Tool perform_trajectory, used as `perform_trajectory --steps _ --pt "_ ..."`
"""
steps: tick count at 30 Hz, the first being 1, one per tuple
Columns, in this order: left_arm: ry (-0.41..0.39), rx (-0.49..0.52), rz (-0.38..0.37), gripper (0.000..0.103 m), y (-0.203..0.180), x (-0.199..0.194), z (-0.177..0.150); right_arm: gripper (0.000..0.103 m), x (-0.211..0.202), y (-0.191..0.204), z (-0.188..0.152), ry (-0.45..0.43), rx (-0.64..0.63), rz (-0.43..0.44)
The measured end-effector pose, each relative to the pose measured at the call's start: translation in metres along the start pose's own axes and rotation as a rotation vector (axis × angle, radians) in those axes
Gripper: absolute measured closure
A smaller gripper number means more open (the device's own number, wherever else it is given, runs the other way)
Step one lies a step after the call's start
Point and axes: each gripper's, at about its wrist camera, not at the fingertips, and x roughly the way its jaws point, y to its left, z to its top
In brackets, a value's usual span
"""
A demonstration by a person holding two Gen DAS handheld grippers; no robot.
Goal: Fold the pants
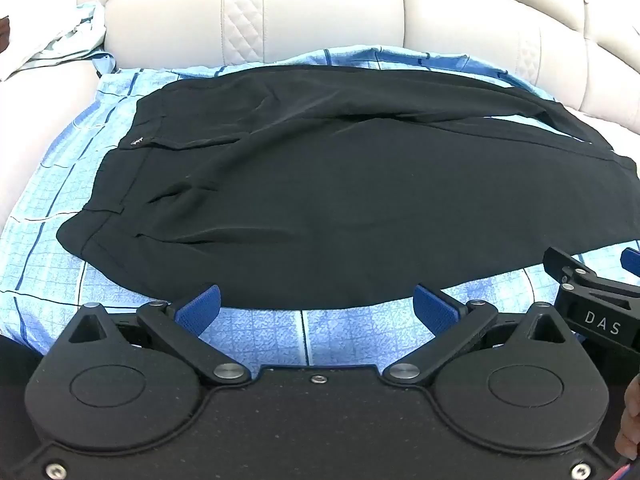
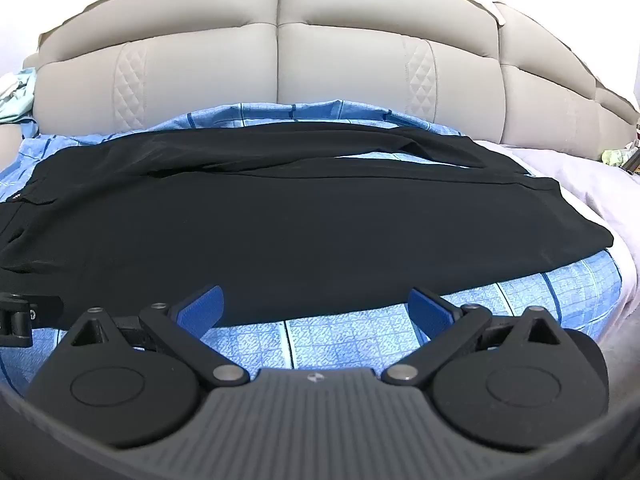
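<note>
Black pants [image 1: 320,184] lie spread flat on a blue checked sheet [image 1: 264,332], waistband to the left, legs running right; they also show in the right wrist view [image 2: 280,216]. The far leg is partly folded over, with a strip of sheet showing between the legs at the right. My left gripper [image 1: 318,306] is open and empty, its blue pads just at the pants' near edge. My right gripper [image 2: 316,304] is open and empty at the near edge further right; it also shows at the right of the left wrist view [image 1: 592,280].
A beige padded headboard [image 2: 280,60] stands behind the sheet. Light green cloth [image 1: 68,36] lies crumpled at the far left. A white-lilac sheet [image 2: 580,184] covers the bed to the right, with small items at the far right edge.
</note>
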Motion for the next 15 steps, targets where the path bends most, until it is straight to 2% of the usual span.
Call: perform_trajectory --steps 8,9,15 --pt "0.021 0.012 0.003 0.000 -0.0061 0.0084 -0.0032 0.000 0.0064 -0.0057 -0.0069 0.021 -0.030 0.014" --pt "0.021 0.011 0.003 0.000 -0.0067 0.0087 -0.0038 0.000 -0.0002 -0.0049 -0.0056 0.005 -0.021 -0.014" --pt "0.033 0.001 -0.008 0.000 0.0005 0.0080 0.0017 0.000 -0.0011 -0.0015 -0.0054 -0.003 -0.030 -0.026"
